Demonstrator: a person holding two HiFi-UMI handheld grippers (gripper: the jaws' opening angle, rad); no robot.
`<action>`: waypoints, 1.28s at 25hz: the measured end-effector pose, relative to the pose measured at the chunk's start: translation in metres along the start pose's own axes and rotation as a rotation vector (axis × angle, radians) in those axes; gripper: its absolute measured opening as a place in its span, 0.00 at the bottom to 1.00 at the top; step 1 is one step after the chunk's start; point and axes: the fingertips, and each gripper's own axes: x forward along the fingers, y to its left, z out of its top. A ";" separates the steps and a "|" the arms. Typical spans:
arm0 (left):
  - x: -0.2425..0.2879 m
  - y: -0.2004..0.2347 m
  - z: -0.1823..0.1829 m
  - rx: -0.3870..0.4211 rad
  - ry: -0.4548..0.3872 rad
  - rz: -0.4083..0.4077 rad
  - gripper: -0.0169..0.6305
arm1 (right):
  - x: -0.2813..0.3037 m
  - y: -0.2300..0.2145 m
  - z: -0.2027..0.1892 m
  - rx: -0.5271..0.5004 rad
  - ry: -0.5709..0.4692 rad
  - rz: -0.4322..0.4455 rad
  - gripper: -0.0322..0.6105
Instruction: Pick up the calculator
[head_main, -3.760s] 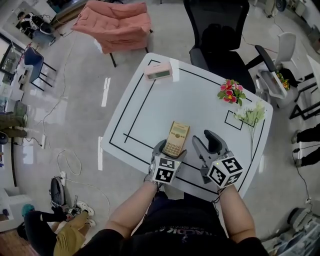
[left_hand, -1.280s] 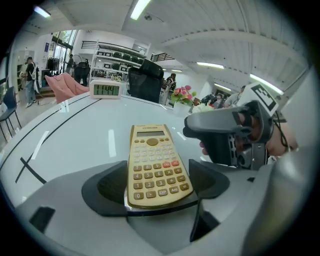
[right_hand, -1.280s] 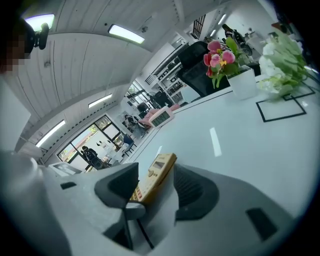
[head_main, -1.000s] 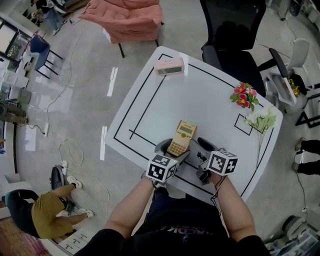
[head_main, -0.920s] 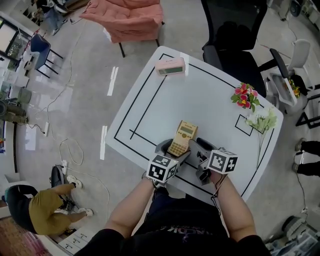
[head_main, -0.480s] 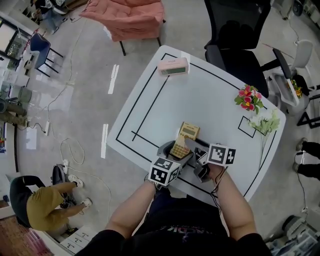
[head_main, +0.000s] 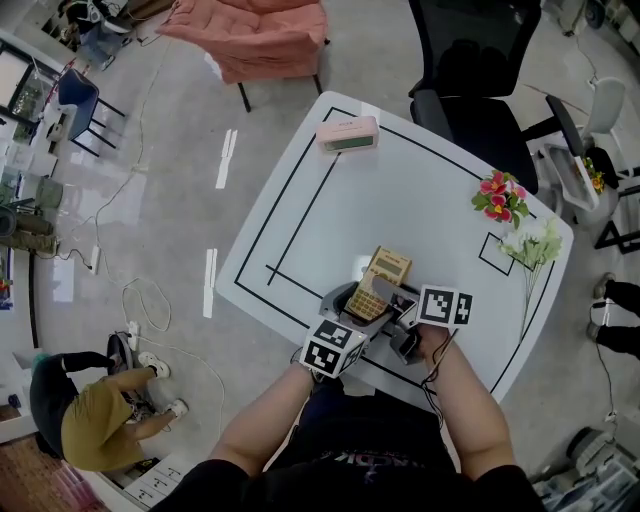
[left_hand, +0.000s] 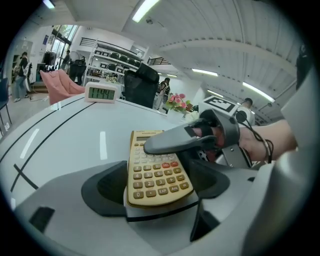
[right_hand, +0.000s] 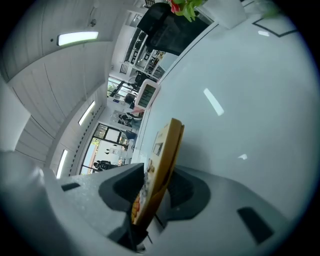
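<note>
Over the near edge of the white, black-lined desk (head_main: 420, 190), the left tool (left_hand: 156, 187) clamps the calculator (head_main: 388, 268) by its sides. The right tool (right_hand: 154, 190), its jaws just closing, pinches its faces. If the left lets go early, the calculator may twist and drop.

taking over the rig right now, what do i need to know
Left gripper: shut on the calculator, gripping the sides of its lower end.
Right gripper: jaws have just been closing, and its pads now sit against the calculator's face and back.
Calculator: held by both grippers, tilted, and it looks clear of the white table.
Done: the pick-up, apparently.
Left: keep it steady; likely one gripper can let go.
</note>
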 end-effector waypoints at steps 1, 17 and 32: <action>-0.001 0.000 0.001 0.014 0.004 -0.003 0.62 | -0.001 0.001 0.000 0.005 -0.012 0.008 0.26; -0.036 -0.006 0.020 0.166 -0.069 0.014 0.60 | -0.049 0.033 0.038 -0.218 -0.314 0.000 0.18; -0.126 -0.020 0.065 0.160 -0.296 0.018 0.03 | -0.114 0.124 0.020 -0.672 -0.550 -0.137 0.18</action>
